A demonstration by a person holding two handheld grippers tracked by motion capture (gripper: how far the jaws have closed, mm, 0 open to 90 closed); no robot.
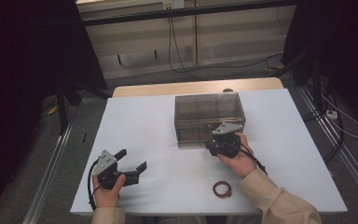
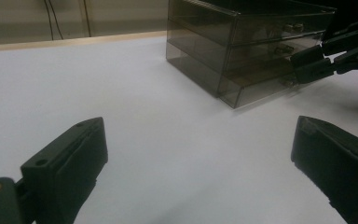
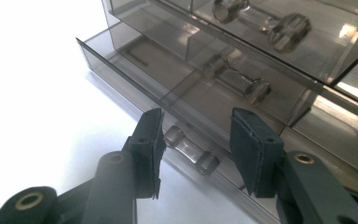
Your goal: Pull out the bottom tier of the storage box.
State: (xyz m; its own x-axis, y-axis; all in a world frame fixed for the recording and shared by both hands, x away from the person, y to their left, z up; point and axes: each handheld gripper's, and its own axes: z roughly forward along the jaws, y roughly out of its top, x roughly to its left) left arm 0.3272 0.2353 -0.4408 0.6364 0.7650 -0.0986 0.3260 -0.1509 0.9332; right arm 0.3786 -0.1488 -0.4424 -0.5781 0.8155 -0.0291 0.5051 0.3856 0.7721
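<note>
right claw (image 3: 196, 144) level, jaws astride the bottom drawer's handle (image 3: 191, 151)

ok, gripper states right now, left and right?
Left gripper: open, fingers wide, nothing between them, over the bare table.
Right gripper: open, fingers either side of the bottom drawer's handle, not yet pressing on it.
</note>
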